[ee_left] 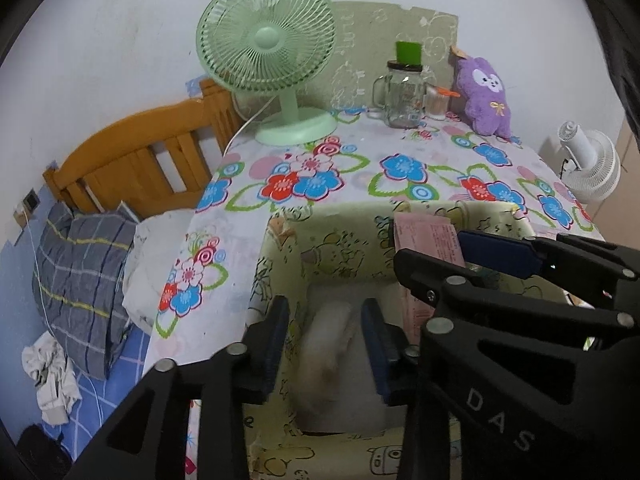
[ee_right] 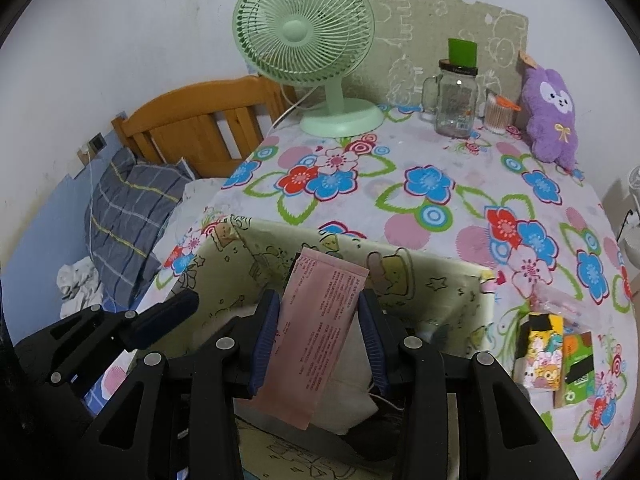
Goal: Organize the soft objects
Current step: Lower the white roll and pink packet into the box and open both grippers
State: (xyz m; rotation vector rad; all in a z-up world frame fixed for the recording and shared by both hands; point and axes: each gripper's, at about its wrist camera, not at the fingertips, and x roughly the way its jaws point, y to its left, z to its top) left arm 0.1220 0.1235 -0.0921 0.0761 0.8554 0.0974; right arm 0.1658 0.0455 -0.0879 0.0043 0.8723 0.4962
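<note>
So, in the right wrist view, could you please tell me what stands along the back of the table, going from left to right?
Green fan → glass jar with a green cap → small container of cotton swabs → purple plush toy.

Your counter wears a flowered cloth; on it stand a green fan, a glass jar, a purple plush, a cartoon-print box and small packets near its right edge.
</note>
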